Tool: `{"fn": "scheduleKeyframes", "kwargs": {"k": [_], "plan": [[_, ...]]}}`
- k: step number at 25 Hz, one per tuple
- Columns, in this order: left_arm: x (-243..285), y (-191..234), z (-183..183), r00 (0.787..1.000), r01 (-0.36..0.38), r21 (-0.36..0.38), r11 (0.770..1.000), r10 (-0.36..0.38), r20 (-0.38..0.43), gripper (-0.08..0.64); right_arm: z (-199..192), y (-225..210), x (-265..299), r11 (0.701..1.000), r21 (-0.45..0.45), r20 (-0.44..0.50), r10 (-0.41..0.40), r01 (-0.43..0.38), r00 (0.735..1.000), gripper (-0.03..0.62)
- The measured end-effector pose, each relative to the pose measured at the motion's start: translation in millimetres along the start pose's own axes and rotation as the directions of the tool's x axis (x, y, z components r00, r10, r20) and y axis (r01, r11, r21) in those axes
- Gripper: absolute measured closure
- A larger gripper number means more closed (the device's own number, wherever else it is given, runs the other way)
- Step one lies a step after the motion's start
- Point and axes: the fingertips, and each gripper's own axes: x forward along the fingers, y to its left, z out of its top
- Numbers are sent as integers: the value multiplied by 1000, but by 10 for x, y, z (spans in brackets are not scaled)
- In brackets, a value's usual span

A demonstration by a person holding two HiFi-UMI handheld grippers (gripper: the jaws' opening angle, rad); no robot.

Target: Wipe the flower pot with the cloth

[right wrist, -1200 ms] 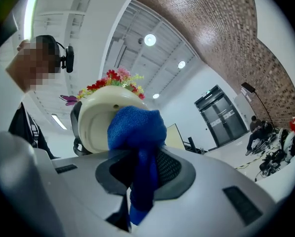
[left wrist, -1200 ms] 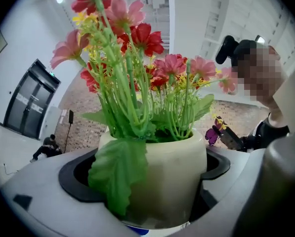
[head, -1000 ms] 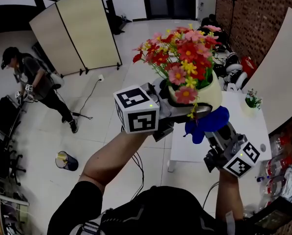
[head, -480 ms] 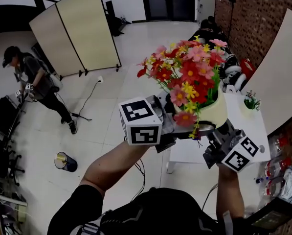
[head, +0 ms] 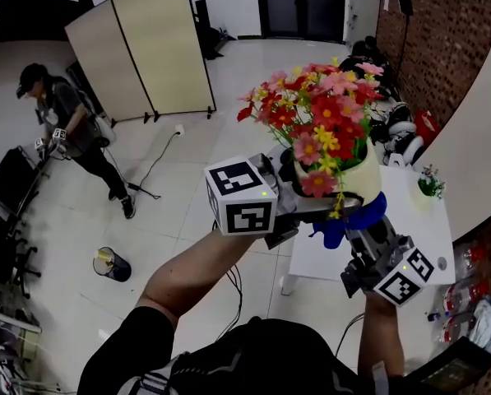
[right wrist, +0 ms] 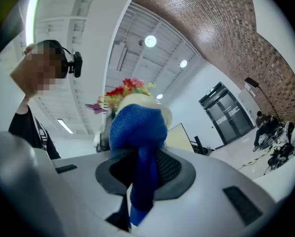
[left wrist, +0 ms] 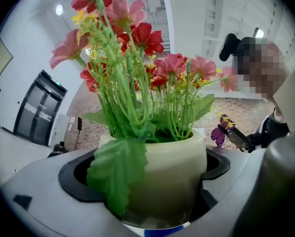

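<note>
A cream flower pot (head: 344, 179) full of red, pink and yellow artificial flowers (head: 319, 109) is held up in the air. My left gripper (head: 307, 197) is shut on the pot; in the left gripper view the pot (left wrist: 169, 174) fills the space between the jaws, with a green leaf (left wrist: 115, 172) hanging over its rim. My right gripper (head: 360, 225) is shut on a blue cloth (head: 348, 219), which presses against the pot's underside. In the right gripper view the cloth (right wrist: 137, 132) bunches in front of the pot (right wrist: 157, 107).
Below stands a white table (head: 368, 237) with a small potted plant (head: 430, 186). A brick wall (head: 442, 31) runs along the right. A person (head: 64, 130) stands at far left near a folding screen (head: 155, 48). A small bin (head: 112, 264) sits on the floor.
The pot dipped back slightly after rising. The blue cloth, hidden under the pot half a second ago, shows again at the pot's lower right side as my right gripper shifted.
</note>
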Motion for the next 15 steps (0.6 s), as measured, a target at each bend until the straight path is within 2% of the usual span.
{"fn": "scheduleKeyframes", "kwargs": {"k": [3,6,11,15], "plan": [[-52,153,14,999,-44,-10,999,44,11,-8,-21,278,-41,999,-8,-11,32,-32,999,528],[-15,244,11,998,-58,-11,998,59,17,-8,-68,367,-50,999,-6,-17,51,-52,999,528],[32,154,37,999,-28,-13,1000,28,19,-8,-116,373,99,999,2,-36,52,-52,998,528],[84,40,-7,999,-6,-59,998,8,35,-8,-180,273,127,999,11,-54,39,-38,998,528]]}}
